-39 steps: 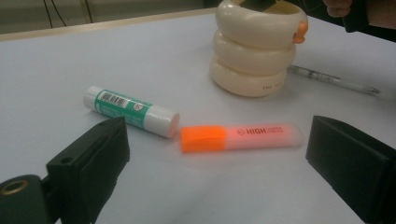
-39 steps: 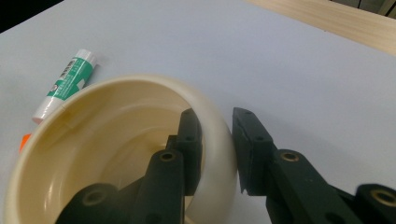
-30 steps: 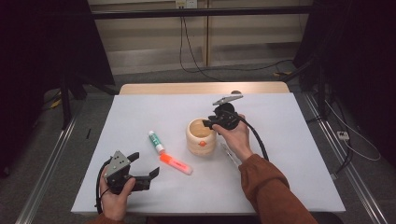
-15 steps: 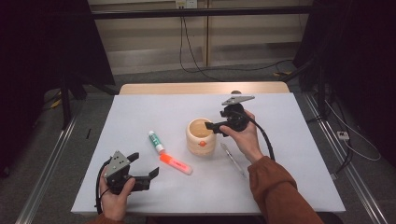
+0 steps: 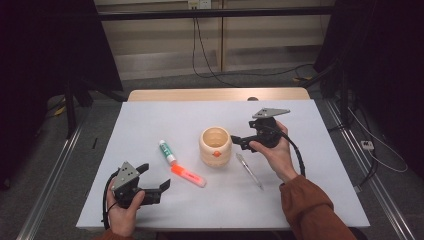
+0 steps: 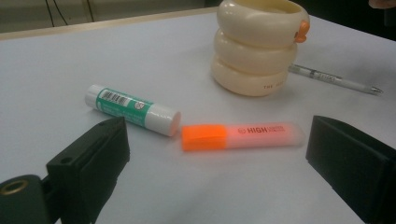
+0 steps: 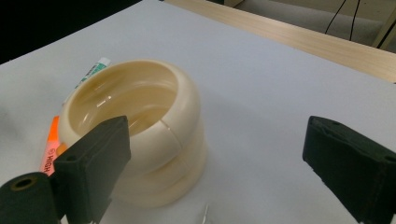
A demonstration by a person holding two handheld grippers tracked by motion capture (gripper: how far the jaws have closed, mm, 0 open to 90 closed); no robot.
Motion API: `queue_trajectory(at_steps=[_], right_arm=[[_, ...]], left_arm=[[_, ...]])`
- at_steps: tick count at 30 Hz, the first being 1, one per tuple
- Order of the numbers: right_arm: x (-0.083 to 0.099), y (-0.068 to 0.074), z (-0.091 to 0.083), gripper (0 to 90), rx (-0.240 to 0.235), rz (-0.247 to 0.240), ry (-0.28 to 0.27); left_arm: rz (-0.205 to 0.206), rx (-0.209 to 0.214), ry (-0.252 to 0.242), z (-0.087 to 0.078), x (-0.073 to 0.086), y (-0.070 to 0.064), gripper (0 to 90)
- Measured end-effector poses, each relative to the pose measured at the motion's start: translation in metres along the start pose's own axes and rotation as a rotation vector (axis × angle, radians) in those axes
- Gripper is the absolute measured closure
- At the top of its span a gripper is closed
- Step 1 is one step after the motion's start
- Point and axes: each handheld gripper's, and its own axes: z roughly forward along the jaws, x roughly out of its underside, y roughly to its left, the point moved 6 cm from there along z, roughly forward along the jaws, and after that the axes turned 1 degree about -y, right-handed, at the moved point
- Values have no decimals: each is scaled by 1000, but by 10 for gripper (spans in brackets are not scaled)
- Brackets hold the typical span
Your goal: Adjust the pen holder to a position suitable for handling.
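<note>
**Risk note: both grippers empty, holder and loose items exposed**

Right gripper (image 5: 239, 143): jaws spread wide, nothing between them. It hangs just beside the cream ribbed plastic pen holder (image 5: 215, 146), on that holder's right. In the right gripper view the near jaw overlaps the holder's rim (image 7: 140, 100); contact cannot be confirmed.

Left gripper (image 5: 156, 181): jaws likewise spread and empty, low over the white table (image 5: 310, 150) at its near left. The translucent orange highlighter (image 6: 243, 136) lies flat straight ahead between the jaws, its cap end just beside the green-and-white glue stick (image 6: 133, 109). The clear slim pen (image 5: 249, 171) lies flat on the holder's right, below the right hand.

Judged hazards:
- The holder looks light and stands upright and empty; a sideways brush from the near right jaw could tip or slide it.
- Closing on the highlighter off-centre could nudge the round glue stick into rolling.
- The thin pen, flat on the table, could skid from the jaws when gripped.
</note>
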Motion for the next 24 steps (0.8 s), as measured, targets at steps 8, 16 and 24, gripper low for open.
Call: queue_trajectory(at_steps=[8, 16, 24], right_arm=[[17, -1, -19, 83, 20, -24, 2], [37, -7, -36, 84, 42, -13, 9], [50, -13, -54, 81, 53, 9, -19]], left_arm=[[1, -1, 0, 0, 0, 0, 60], [1, -1, -1, 0, 0, 0, 60], [-26, -10, -4, -4, 4, 4, 60]])
